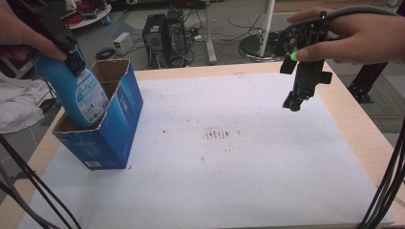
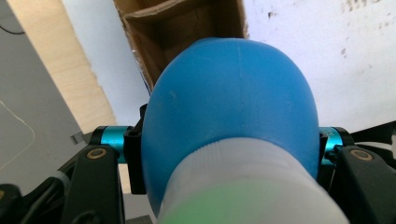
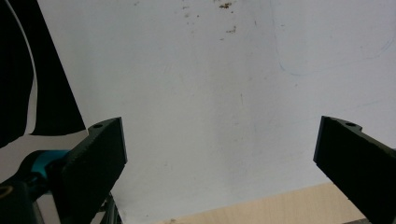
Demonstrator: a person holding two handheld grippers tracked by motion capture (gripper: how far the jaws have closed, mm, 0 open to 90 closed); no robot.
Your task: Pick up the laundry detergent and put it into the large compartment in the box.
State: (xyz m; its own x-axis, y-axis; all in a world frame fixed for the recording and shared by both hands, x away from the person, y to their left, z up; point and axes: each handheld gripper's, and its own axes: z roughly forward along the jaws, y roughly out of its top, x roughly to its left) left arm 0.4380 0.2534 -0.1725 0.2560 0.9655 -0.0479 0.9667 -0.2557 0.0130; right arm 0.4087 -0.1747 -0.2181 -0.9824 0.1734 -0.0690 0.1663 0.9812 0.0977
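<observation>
We see a blue plastic bottle (image 1: 79,93), smooth and rounded, with a printed label on its side, tilted with its base down inside an open-top box (image 1: 102,126). The box is blue printed card outside, raw brown cardboard inside, with a cardboard divider across it; the bottle sits in the compartment nearer us. The box stands on the left of the desk (image 1: 239,157), which has a matte white sheet over a light wood top, with small dark specks mid-sheet. The left gripper (image 1: 71,57) has its jaws clamped on the bottle near its top; in the left gripper view the bottle (image 2: 233,112) bulges between them. The right gripper (image 1: 298,100) hangs over the desk's right side, jaws wide apart, holding nothing.
</observation>
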